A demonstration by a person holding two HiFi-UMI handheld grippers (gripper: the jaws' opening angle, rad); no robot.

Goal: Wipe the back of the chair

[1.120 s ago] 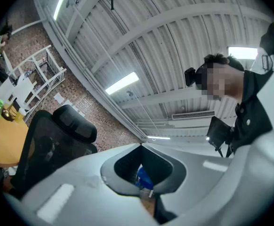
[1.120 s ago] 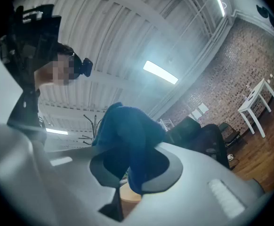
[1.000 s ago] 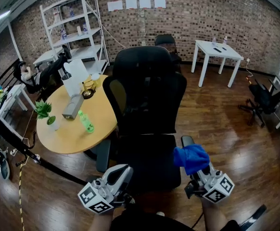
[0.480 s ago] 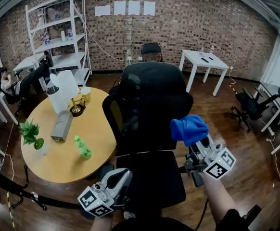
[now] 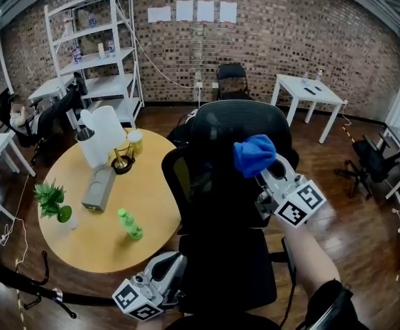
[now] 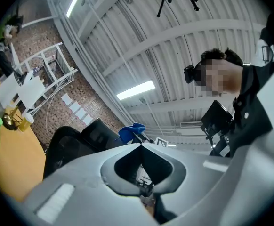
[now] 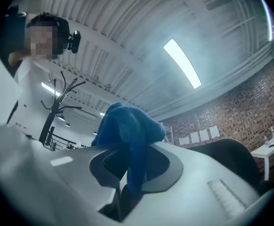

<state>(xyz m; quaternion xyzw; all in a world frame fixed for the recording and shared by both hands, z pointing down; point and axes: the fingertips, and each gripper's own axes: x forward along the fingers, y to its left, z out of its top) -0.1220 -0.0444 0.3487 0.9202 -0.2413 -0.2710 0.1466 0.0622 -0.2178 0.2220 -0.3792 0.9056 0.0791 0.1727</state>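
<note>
The step in hand looks to be the approach, not yet the wiping itself. The right tongs [image 5: 263, 170] are closed on a blue cloth [image 5: 253, 155] and hold it up in front of the upper part of the chair back [image 5: 210, 184], just under the headrest [image 5: 238, 119]. From the head view I cannot tell whether the cloth already touches the black surface or is only close before it. The left tongs [image 5: 165, 270] are low, near the front edge of the seat [image 5: 224, 253], with their jaws together and nothing between them. I think the next move calls for pressing the cloth against the back and drawing it across or down in even strokes. Because a chair of this kind may turn under a push, the pressure should be moderate, and the free tongs could steady it. The cloth is thick and fluffy, gathered in a bunch above the jaws, and one fold hangs down between them. The chair is black, with a tall and wide back, and it stands just beside the round yellow worktop [image 5: 104, 218].
</note>
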